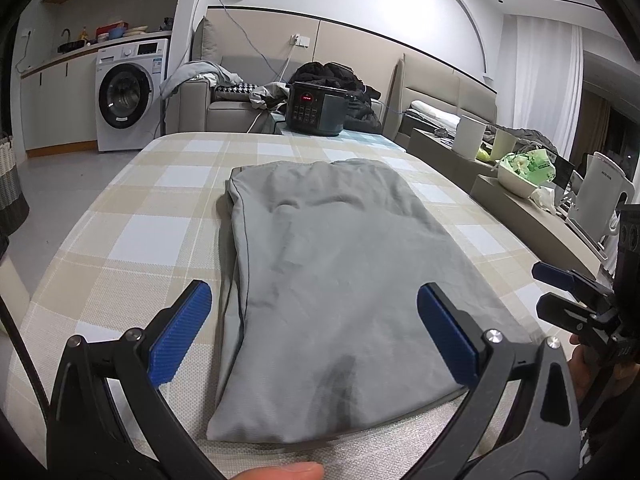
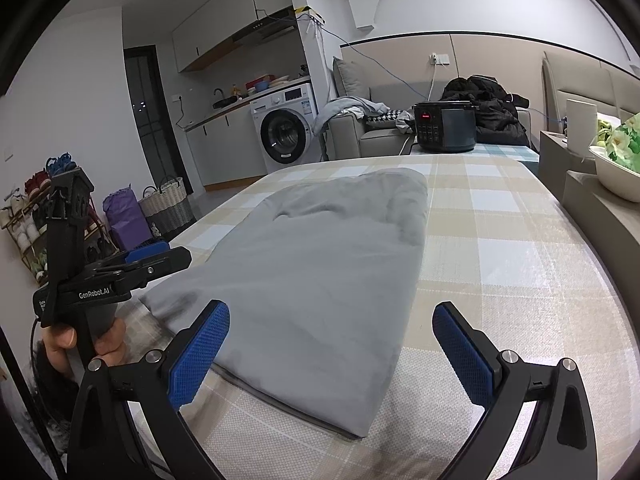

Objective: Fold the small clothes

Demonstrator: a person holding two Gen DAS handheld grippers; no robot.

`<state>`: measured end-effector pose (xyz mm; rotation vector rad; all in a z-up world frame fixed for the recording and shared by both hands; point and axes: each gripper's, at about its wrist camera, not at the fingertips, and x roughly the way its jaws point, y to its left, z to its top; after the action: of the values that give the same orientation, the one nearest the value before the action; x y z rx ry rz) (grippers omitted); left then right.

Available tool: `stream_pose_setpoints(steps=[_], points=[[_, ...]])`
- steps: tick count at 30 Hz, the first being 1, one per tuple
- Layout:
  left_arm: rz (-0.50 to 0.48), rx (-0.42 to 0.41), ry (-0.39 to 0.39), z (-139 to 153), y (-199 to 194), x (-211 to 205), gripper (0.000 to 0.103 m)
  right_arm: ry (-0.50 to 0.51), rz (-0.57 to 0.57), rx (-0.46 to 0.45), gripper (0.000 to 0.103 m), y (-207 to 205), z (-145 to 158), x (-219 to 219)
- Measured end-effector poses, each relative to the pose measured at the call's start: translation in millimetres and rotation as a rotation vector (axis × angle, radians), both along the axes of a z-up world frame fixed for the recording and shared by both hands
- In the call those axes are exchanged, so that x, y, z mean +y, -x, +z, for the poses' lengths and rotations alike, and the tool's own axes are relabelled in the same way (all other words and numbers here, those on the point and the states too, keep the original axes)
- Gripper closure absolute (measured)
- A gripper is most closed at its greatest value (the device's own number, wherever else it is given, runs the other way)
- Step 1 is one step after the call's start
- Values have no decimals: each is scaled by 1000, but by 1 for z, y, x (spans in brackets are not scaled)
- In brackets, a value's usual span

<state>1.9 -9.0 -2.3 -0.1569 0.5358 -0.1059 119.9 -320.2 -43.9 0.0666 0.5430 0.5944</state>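
1. Left wrist view shows one grey garment [image 1: 320, 280] lying flat on the checked tablecloth [image 1: 140, 240], folded into a long rectangle that runs away from the camera.
2. One left gripper [image 1: 314, 304] hovers at the garment's near end with both blue pads [image 1: 180, 332] spread wide, grasping nothing; the left pad is over the cloth beside the garment's edge, the right pad over the garment.
3. Right wrist view shows the one right gripper [image 2: 331, 320] released too, its two blue pads [image 2: 200, 356] wide apart, with the garment's near right corner between them and nothing pinched.
4. Each camera catches the other tool at the frame's edge: the right gripper at the far right of the left view, the left gripper [image 2: 156, 258] at the left of the right view, held in a hand [image 2: 80, 340].
5. Beyond the table stand one dark electric cooker [image 1: 316, 110] and one white washing machine [image 1: 130, 92].
6. On the ledge to the right sit one white bowl [image 1: 516, 182] and one white kettle [image 1: 600, 192].
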Motion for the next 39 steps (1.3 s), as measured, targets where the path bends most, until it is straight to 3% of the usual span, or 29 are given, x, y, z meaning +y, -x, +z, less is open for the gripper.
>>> stream_pose_setpoints(steps=[19,24,31,33,39], points=[[15,20,26,-3,-1,2,1,28,6,19,0,-2,-4,4],[24,33,43,-5,-3,4,1,117,23,-32,0,8,-6,18],[29,38,53,-5,-4,6,1,367,117,-156,0,31,-17,54],[28,40,55,-6,-5,6,1,360,112,-152,0,30,-17,53],[25,37,43,-5,-5,5,1,172,42,-41,0,8,-9,20]])
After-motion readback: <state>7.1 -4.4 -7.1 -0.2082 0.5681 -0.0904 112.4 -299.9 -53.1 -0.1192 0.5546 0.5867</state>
